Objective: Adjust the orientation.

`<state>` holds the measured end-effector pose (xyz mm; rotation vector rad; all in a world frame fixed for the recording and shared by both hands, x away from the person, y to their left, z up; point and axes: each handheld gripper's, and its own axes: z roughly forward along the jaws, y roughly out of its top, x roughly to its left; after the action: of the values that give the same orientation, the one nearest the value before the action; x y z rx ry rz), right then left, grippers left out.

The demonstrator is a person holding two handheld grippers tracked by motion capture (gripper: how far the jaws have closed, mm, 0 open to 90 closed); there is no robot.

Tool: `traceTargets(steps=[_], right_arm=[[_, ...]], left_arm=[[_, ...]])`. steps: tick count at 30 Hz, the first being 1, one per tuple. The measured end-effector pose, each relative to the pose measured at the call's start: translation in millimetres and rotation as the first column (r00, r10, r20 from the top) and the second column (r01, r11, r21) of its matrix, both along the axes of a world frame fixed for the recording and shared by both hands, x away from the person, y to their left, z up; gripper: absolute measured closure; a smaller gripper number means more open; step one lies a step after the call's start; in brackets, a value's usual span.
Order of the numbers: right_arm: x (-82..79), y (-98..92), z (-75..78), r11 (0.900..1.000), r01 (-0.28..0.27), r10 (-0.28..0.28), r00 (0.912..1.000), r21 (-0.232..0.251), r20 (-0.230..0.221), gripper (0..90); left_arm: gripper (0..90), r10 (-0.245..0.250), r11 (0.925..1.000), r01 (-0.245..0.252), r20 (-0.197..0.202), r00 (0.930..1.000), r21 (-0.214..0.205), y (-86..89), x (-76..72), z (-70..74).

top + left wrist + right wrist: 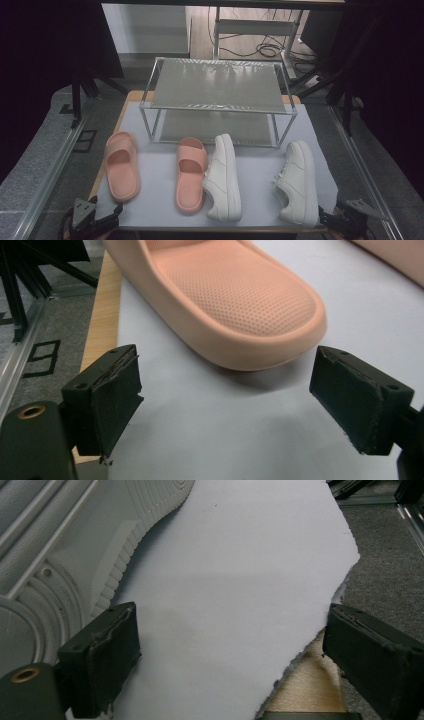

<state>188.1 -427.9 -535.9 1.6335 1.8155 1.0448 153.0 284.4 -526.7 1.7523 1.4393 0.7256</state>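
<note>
The left gripper (111,214) sits at the near left table edge, its jaws spread wide with nothing between them, just short of the heel of the outer pink foam slide sandal (121,166). The right gripper (327,218) sits at the near right corner, jaws wide and unloaded, beside the heel of the outer white lace-up leather sneaker (298,181) on the pale sheet (160,185).

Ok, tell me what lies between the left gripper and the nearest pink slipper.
Nothing but bare grey mat: in the left gripper view the left gripper is open, and the slipper heel lies just ahead, untouched.
</note>
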Motion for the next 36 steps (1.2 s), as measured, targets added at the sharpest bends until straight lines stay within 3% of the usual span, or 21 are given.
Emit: traceTargets(steps=[1, 7, 11, 18, 23, 28, 36], right_arm=[[-0.2, -2.2, 3.0, 0.9999, -0.008, 0.008, 1.0, -0.012, -0.001, 14.2], [1.8, 2.0, 12.9, 0.9968, -0.069, 0.07, 0.9967, -0.042, 0.041, 14.9], [6.6, 7.5, 10.5, 0.9922, -0.111, 0.112, 0.9936, -0.057, 0.012, 15.6], [5.9, 9.2, 7.4, 0.9904, -0.118, 0.12, 0.9923, -0.072, 0.03, 14.1], [5.0, 11.6, 5.8, 0.9909, -0.106, 0.11, 0.9932, -0.082, 0.039, 13.6], [3.8, 11.8, 4.0, 0.9924, -0.097, 0.101, 0.9933, -0.077, 0.056, 13.6], [3.0, 12.4, 2.6, 0.9932, -0.087, 0.092, 0.9934, -0.077, 0.068, 13.7]], left_arm=[[13.1, -0.003, 1.0, 0.003, -0.003, 1.0, -0.004, -0.9, 0.2, 0.7], [13.1, -0.012, 0.9997, 0.012, -0.004, 0.9999, -0.022, -3.5, 0.0, 5.7], [13.2, -0.026, 0.9992, 0.026, -0.009, 0.9996, -0.032, -5.8, 1.2, 7.8], [13.2, -0.063, 0.998, 0.062, -0.029, 0.9976, -0.01, -13.3, 8.9, 13.6], [13.2, -0.086, 0.9963, 0.086, -0.019, 0.9961, -0.005, -18.3, 15.9, 22.6], [14.0, -0.116, 0.9932, 0.116, -0.017, 0.9931, -0.015, -23.6, 30.4, 33.1], [17.4, -0.139, 0.9903, 0.139, -0.045, 0.9893, -0.007, -29.1, 47.8, 34.5]])
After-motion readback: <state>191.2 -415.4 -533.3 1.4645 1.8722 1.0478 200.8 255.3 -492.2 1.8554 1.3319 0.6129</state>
